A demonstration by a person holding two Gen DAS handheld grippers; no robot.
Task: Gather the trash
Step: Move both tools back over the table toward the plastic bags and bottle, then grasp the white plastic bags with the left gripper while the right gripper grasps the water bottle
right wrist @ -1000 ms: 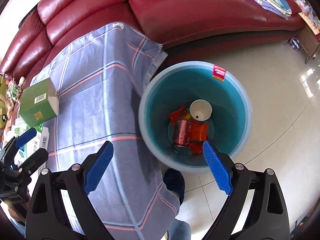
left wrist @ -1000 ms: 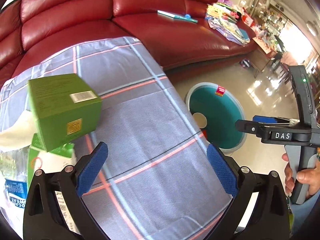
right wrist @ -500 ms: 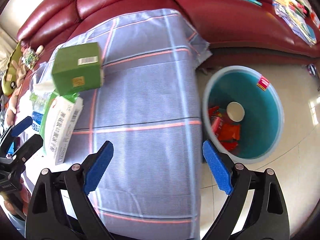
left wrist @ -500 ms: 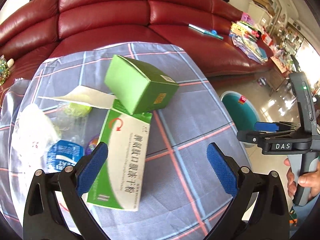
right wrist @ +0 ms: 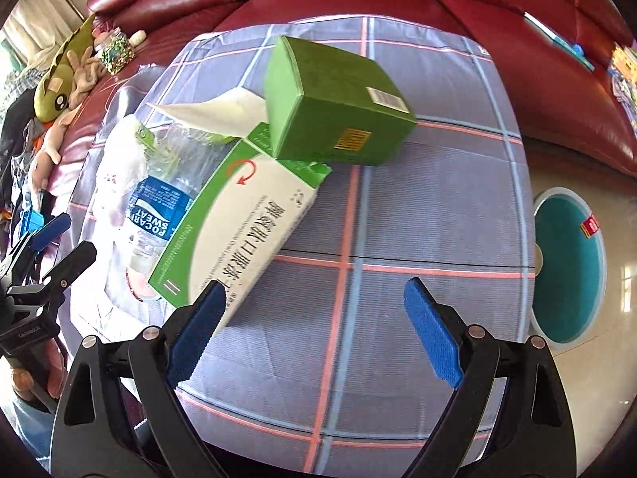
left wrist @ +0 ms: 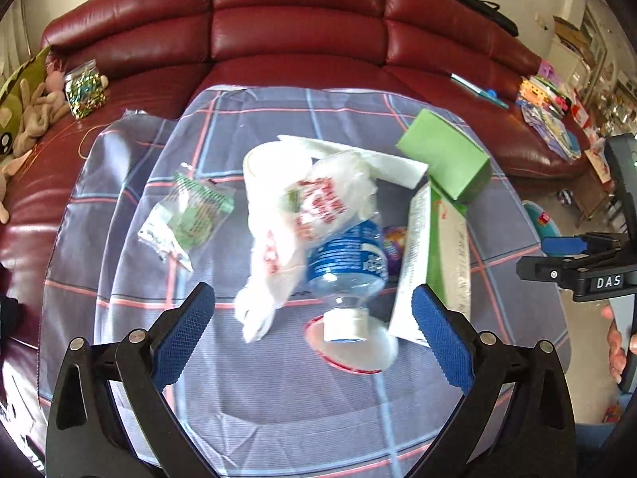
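Plaid cloth (left wrist: 278, 394) over a tabletop, grey-blue with pink and pale blue lines, red leather sofa (left wrist: 298, 20) behind.

Nearest, left gripper (left wrist: 314, 330) spread wide above the cloth, nothing between the blue pads. Right gripper (right wrist: 314, 314) likewise released and empty, left pad just over the near end of a long green-and-white carton (right wrist: 239, 231).

Just beyond the left gripper: clear plastic bottle (left wrist: 346, 271) with blue label, lying cap toward the camera, white cap over a white disc with a red rim (left wrist: 354, 350). Touching its left side, a crumpled white plastic bag (left wrist: 290, 215) with red print. On its right, the long carton (left wrist: 434, 255), tilted up on edge. Further left and apart, a small clear wrapper (left wrist: 187, 215) with green print.

Farther back: green box (right wrist: 334, 103) resting on the far end of the carton, white paper sheet (right wrist: 211, 113) sticking out from under it.

Off the right edge of the tabletop, on the floor, a teal bin (right wrist: 569, 271) with a red sticker on its rim; contents hard to make out.

On the sofa at far left, a green plush toy (right wrist: 63, 75) and a jar of glittery bits (right wrist: 115, 49); at far right, a heap of papers (left wrist: 549, 115).
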